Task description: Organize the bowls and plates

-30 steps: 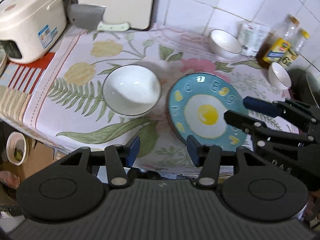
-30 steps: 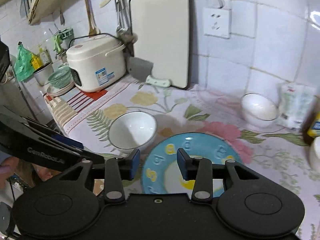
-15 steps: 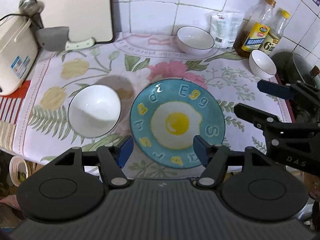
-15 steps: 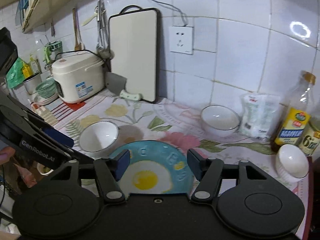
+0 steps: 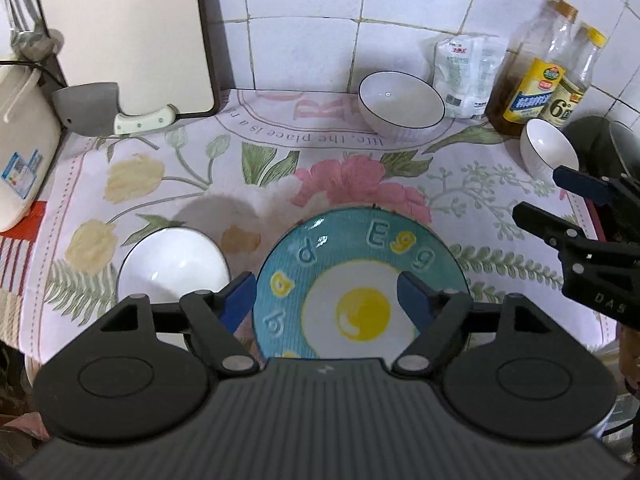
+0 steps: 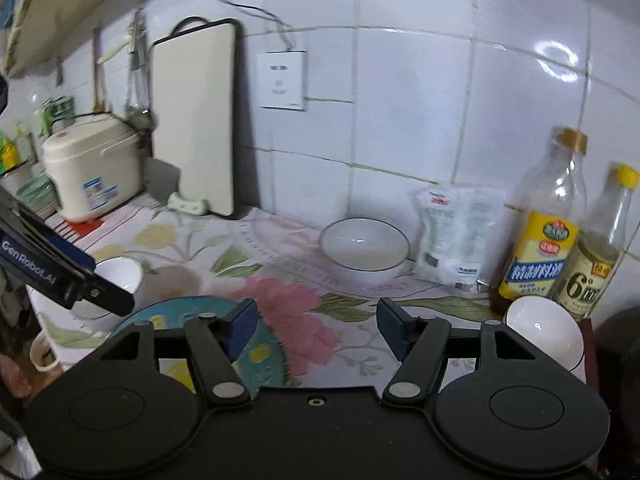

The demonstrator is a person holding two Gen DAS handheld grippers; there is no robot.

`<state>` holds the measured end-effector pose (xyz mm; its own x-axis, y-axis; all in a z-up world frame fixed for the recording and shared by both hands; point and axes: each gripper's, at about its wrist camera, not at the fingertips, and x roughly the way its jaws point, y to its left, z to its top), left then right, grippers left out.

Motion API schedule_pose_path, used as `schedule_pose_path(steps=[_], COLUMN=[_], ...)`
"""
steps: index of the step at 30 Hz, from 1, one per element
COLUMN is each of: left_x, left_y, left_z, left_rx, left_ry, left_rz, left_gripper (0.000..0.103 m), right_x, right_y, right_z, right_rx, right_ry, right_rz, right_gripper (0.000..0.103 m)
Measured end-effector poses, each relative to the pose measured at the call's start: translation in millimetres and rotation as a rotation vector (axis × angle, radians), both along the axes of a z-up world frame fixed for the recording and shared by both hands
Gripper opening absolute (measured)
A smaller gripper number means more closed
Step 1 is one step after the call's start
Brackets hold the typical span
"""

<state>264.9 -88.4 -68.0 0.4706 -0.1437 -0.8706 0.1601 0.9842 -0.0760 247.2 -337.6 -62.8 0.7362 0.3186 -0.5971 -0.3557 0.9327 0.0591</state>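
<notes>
Both grippers empty over the dishes, jaws apart and just been opening.
Egg plate under left gripper, glazed, slick, breakable: take by rim. Rimmed bowl ahead of right gripper; small bowl right of jaws.

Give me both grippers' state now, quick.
Left gripper: open, jaws just opening, holding nothing.
Right gripper: open, jaws just opening, holding nothing.
</notes>
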Motion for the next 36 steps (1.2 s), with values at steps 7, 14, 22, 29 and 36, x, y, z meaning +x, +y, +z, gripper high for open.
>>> schedule_pose_path(steps=[7,14,22,29,36], left_x=[46,85,121,162,202], left_y=[-21,-35,-43,-63,-73], left_z=[-14,-26,-28,-50,-84], left_rx=[0.004,-0.028,-0.182,-0.171,-0.203], left_ry=[-0.019,-0.022,-0.127,-0.174,-0.076], left_rz=[-0.053,-0.041,0.025,0.051,0.048], left_gripper=[0.079,0.079,0.084,0.085,0.081], right_x=[40,81,127,149,168], right_y=[-8,-4,-1,1,12], right_z=[-29,-61,-97,-121,-133], right_rx=[-0.005,-0.016,0.023,0.031,-0.024], right_ry=[-0.029,-0.018,0.041,0.063,0.035], right_rz=[0.018,0.056,0.048,0.031,0.040], right_gripper=[0.074,0.074,0.077,0.086,0.095])
